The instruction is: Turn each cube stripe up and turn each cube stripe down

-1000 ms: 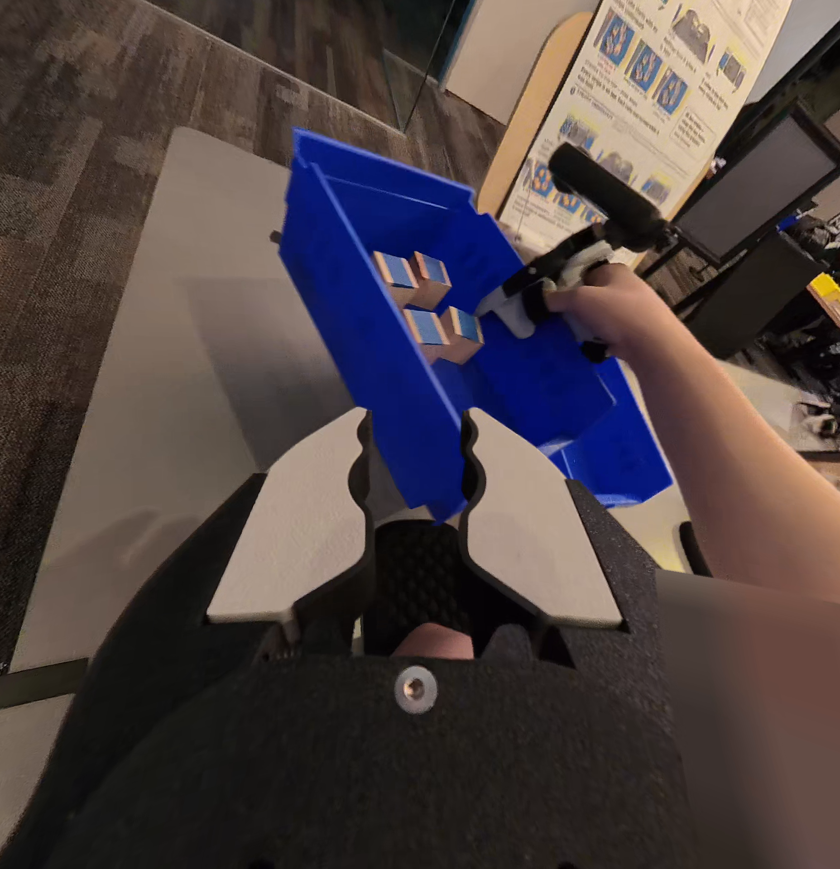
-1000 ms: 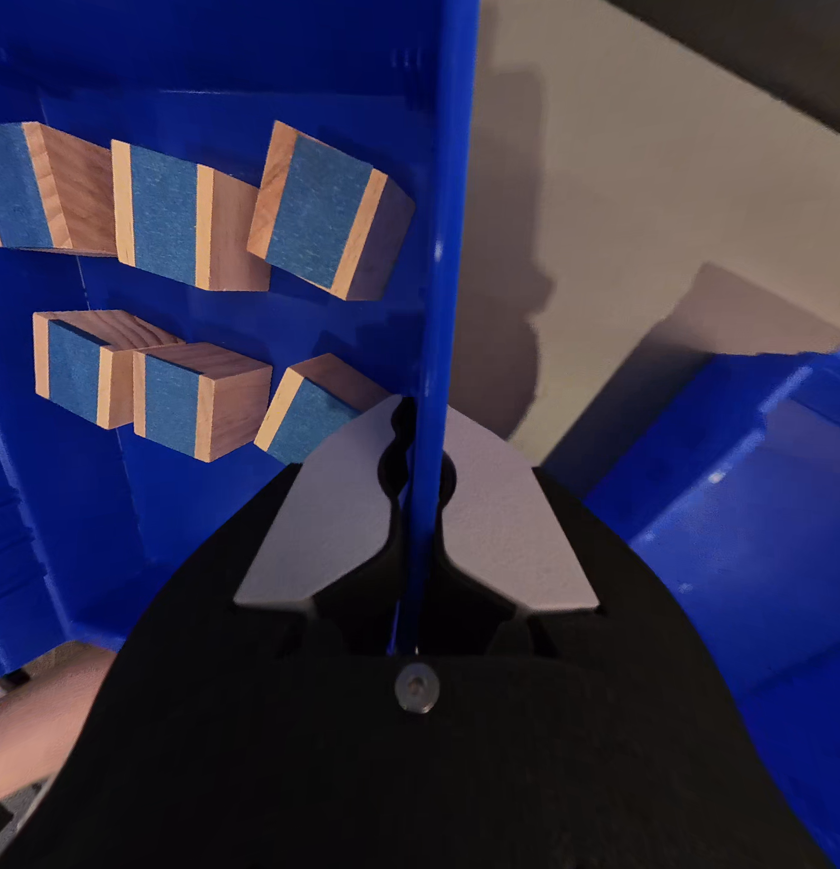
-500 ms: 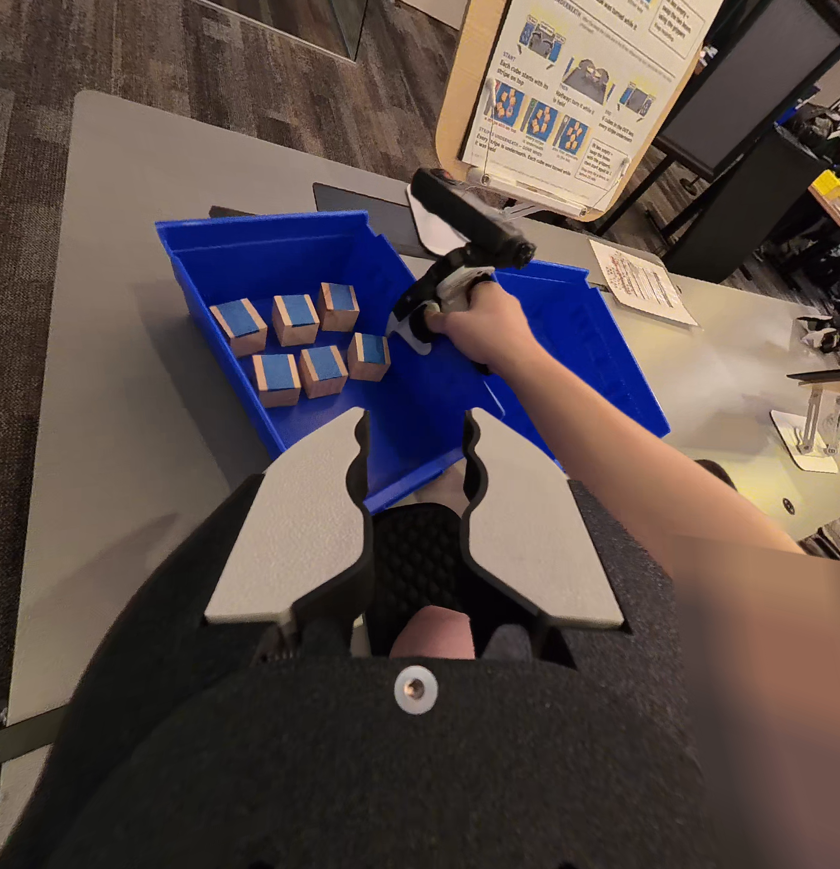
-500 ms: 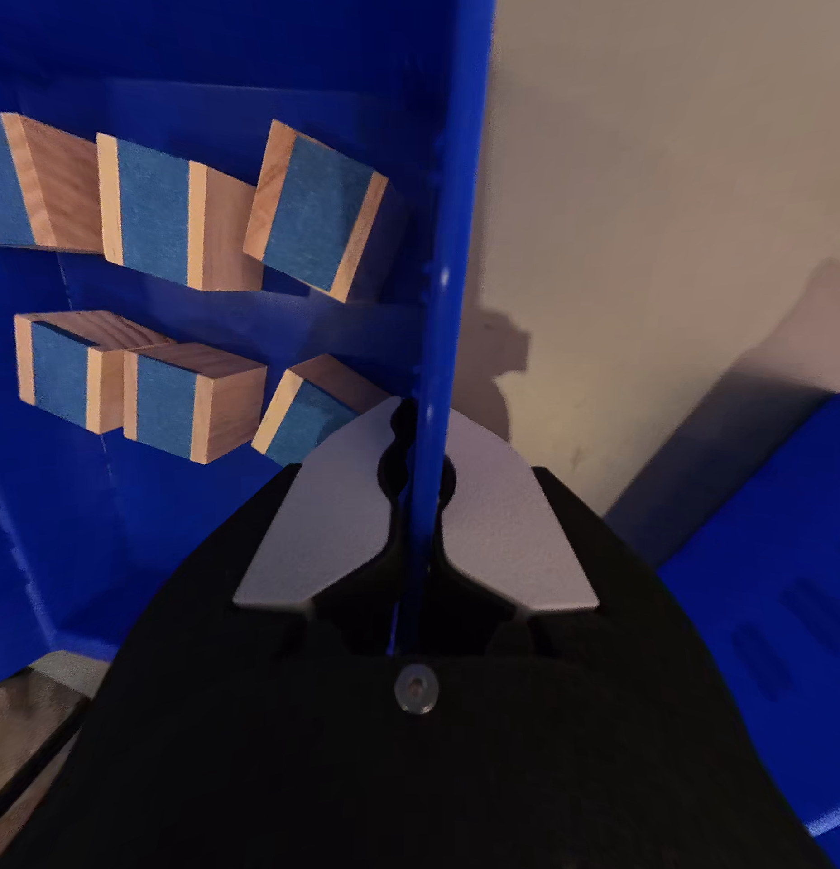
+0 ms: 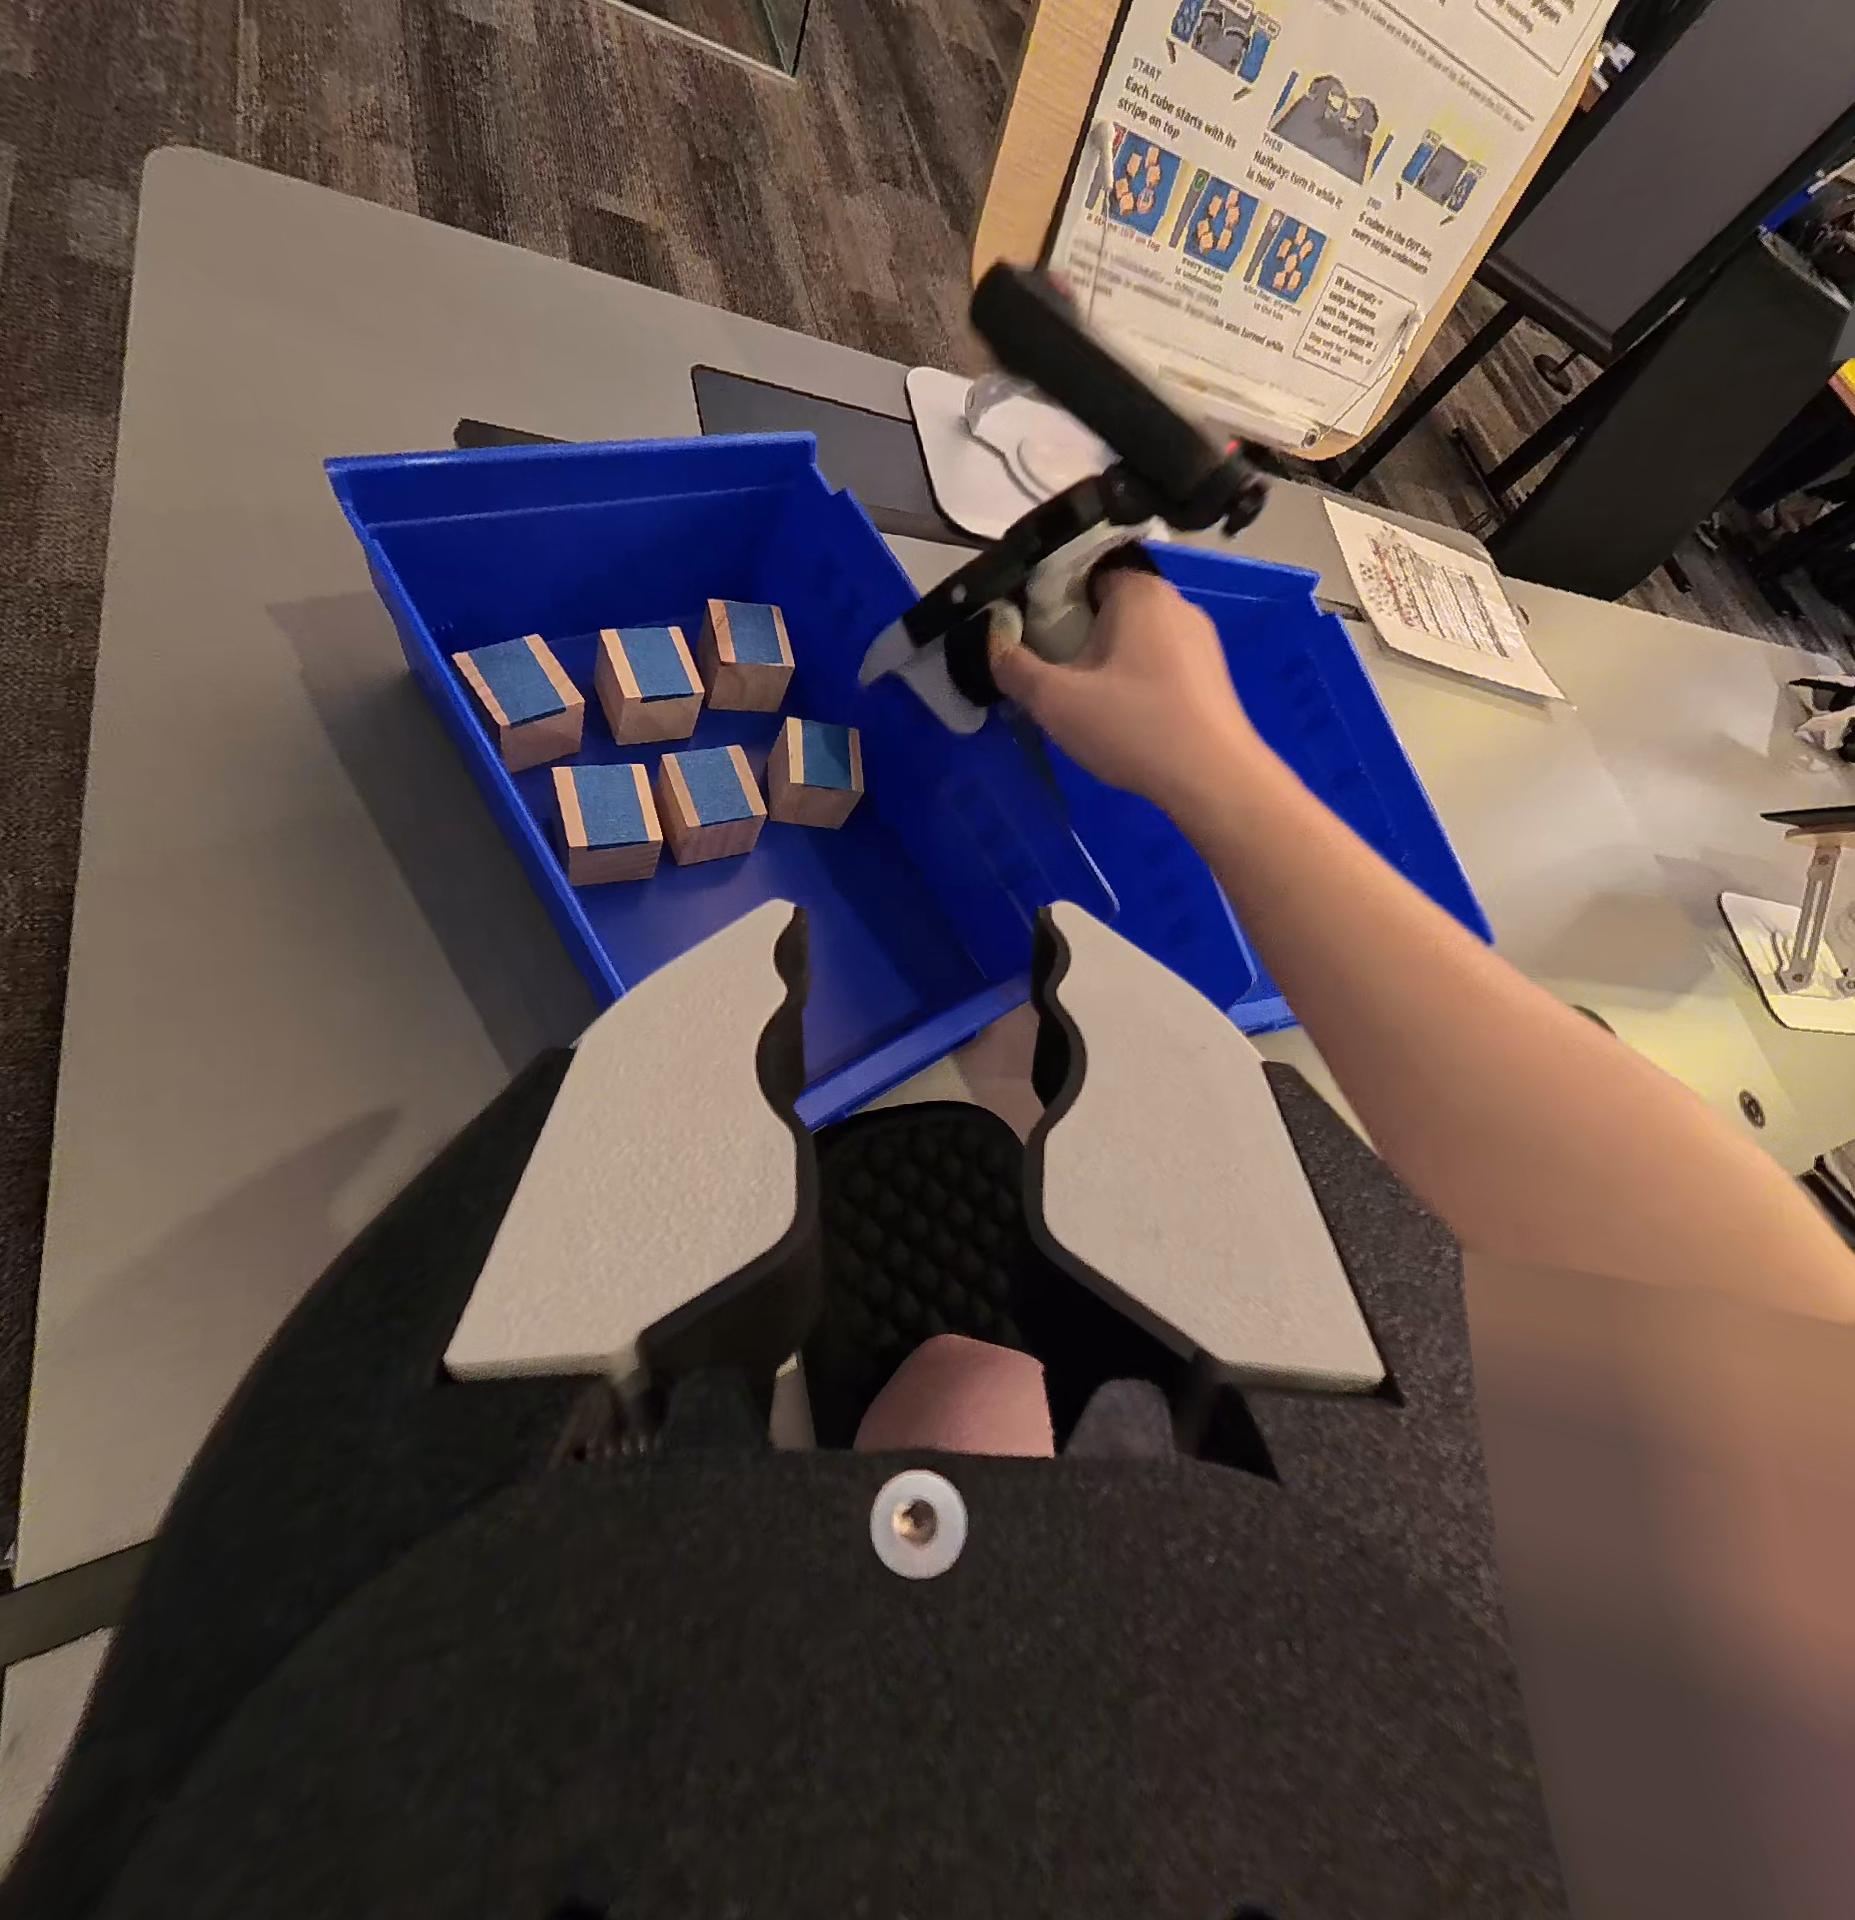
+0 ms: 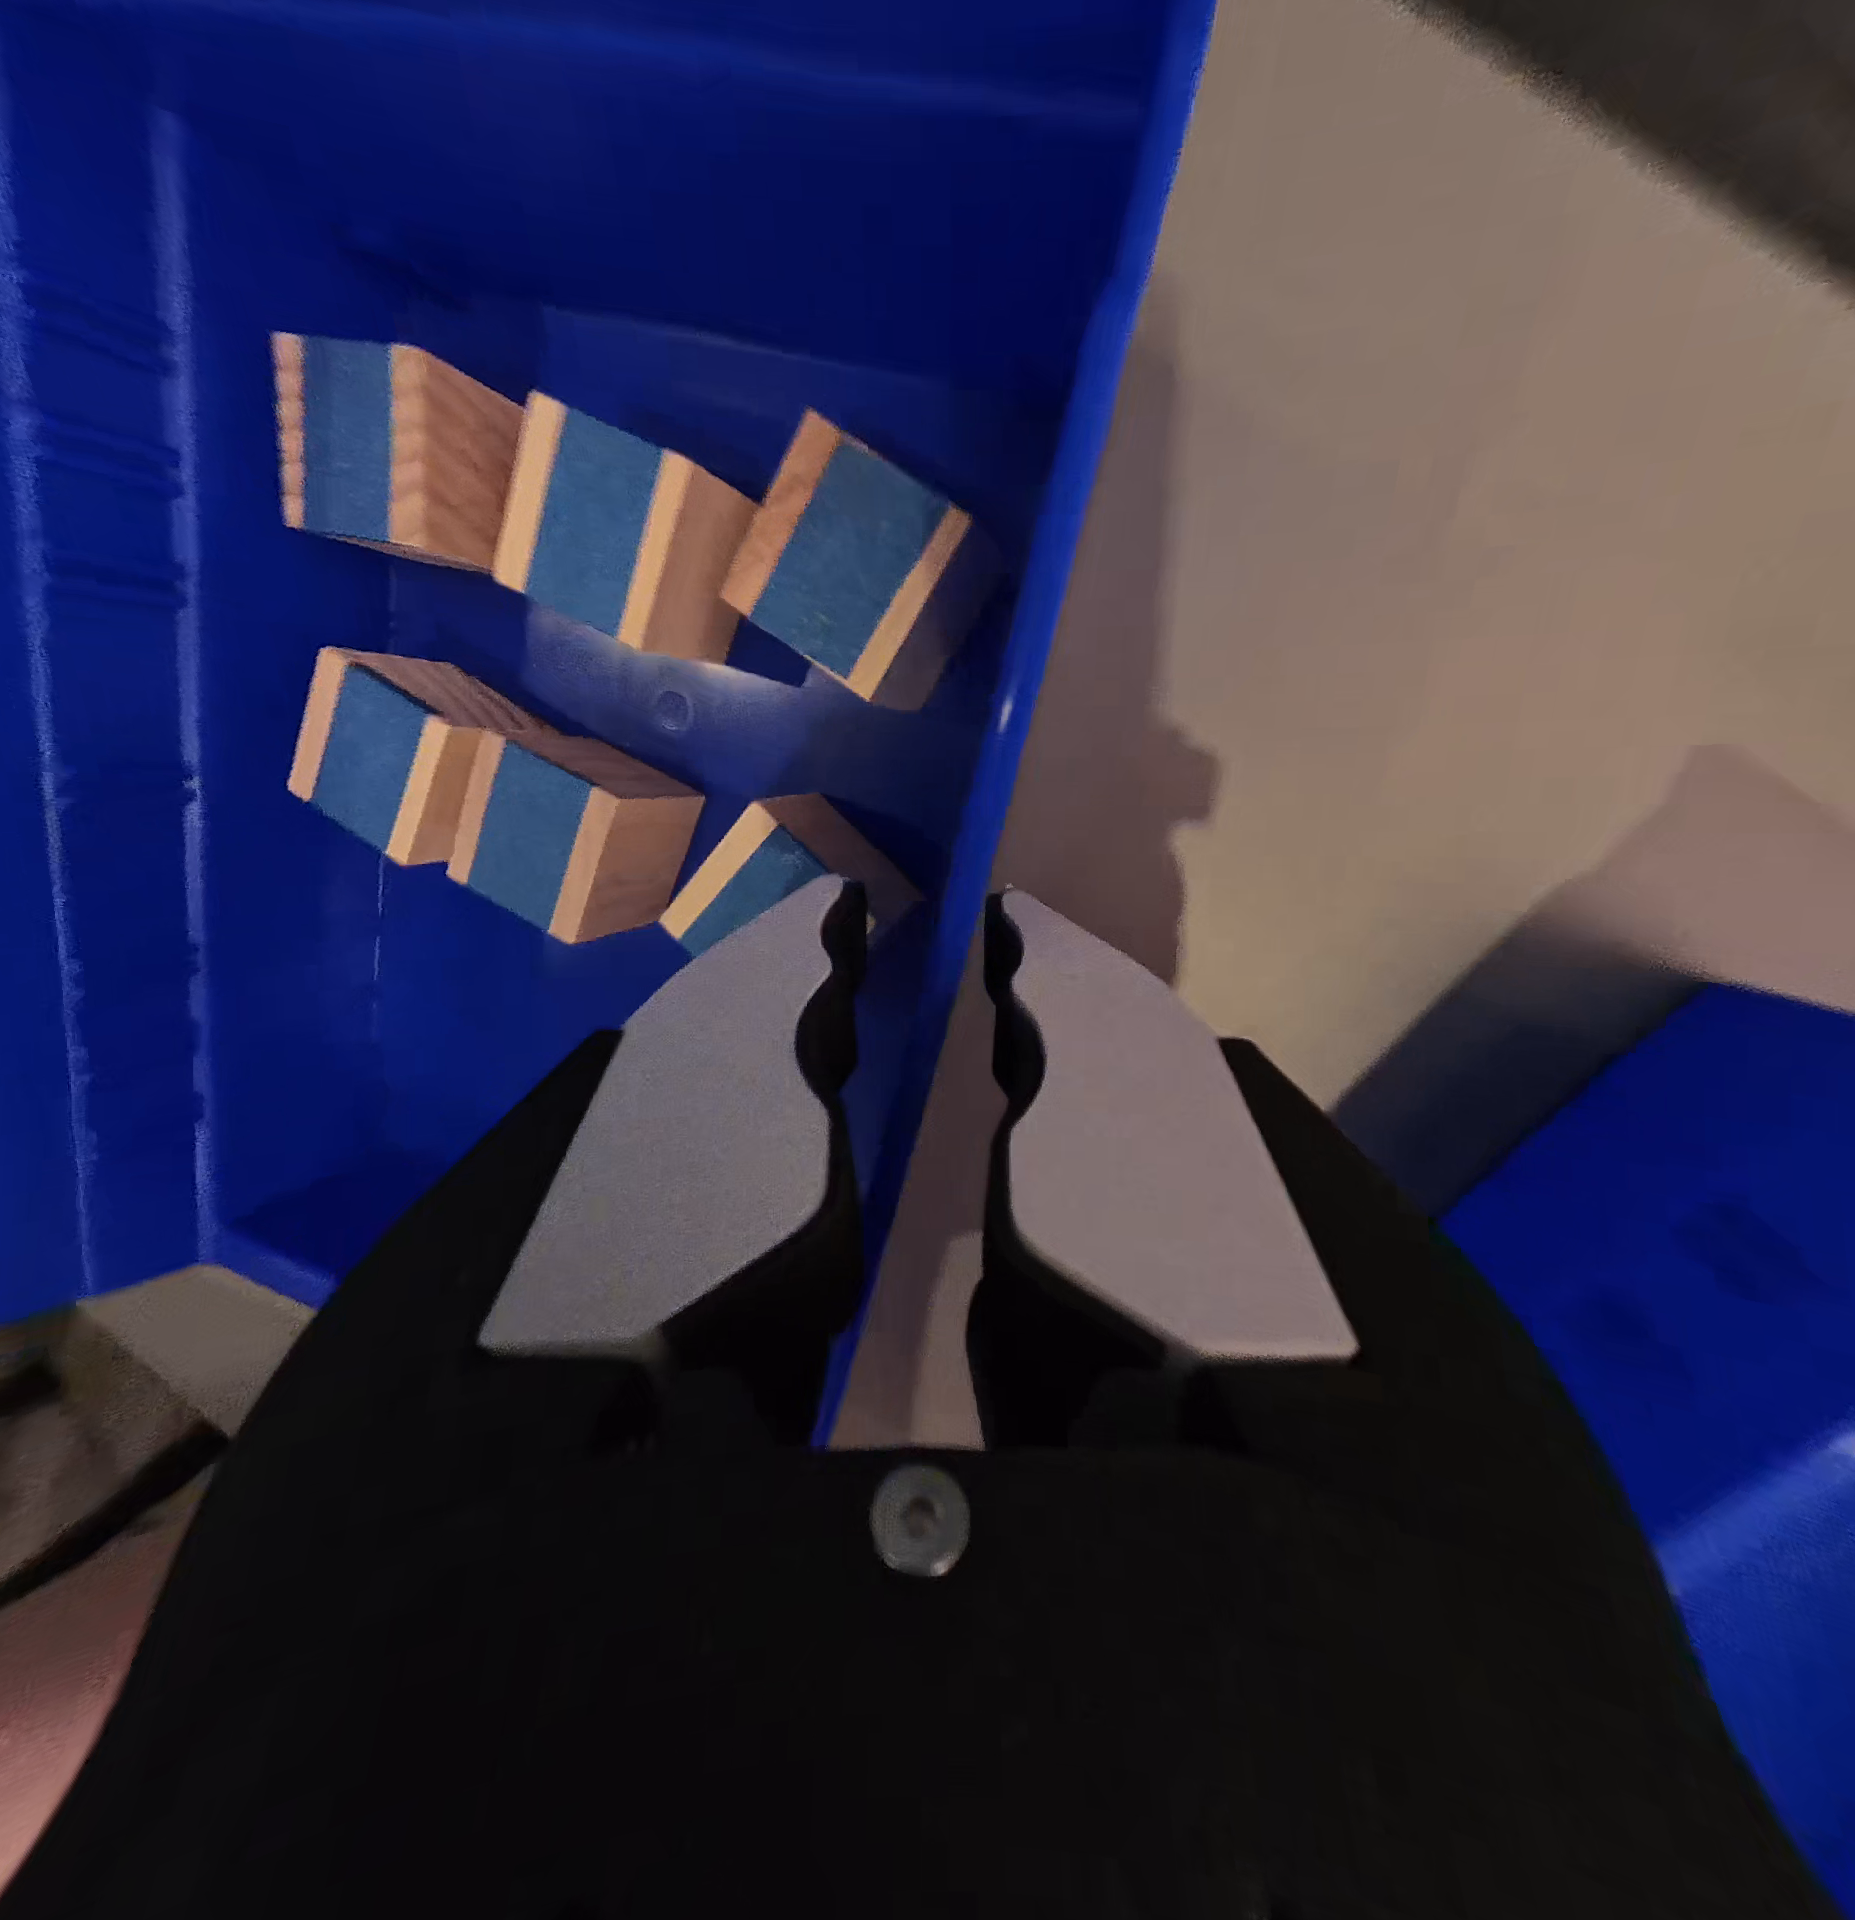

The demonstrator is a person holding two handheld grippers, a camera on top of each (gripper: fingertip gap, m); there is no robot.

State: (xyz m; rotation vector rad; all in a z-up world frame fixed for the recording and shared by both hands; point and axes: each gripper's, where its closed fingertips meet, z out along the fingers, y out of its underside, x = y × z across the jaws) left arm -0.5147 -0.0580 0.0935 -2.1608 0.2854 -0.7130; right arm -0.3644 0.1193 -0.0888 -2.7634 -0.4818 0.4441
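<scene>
Blue bin (image 5: 466, 540) sits flat on grey table (image 5: 227, 831), left of a second blue bin (image 5: 1370, 727); near wall of the first bin overlaps the second in left wrist view, contact can't be told

Six wooden cubes (image 5: 684, 748) in the first bin, two rows of three, clustered toward its left-far part. All six w/ blue stripe facing up. Rows a bit ragged: some cubes turned slightly vs neighbours; front-row pair (image 6: 487, 790) touching side to side, others just beside each other w/ small gaps

R gripper (image 6: 918, 904): jaws parted a little, straddling the bin's side wall (image 6: 1058, 623); one finger inside the bin, one outside over the table. Wall passes btwn the pads w/ gap visible on the outer side, so not clamped. Inner fingertip just beside the nearest cube (image 6: 767, 873), partly hiding it. R wrist view motion-blurred

From L wrist view, R gripper (image 5: 933, 665) held by a hand (image 5: 1120, 707), forearm reaching in from the right, at the wall btwn the two bins

L gripper (image 5: 915, 935): jaws open at medium width, nothing btwn them, held above the near end of the first bin, well apart from cubes

Bkgd: instruction poster board (image 5: 1287, 208) standing past the table's far edge, printed sheet (image 5: 1432, 603) on table right of the bins, small metal stand (image 5: 1816, 935) at far right
</scene>
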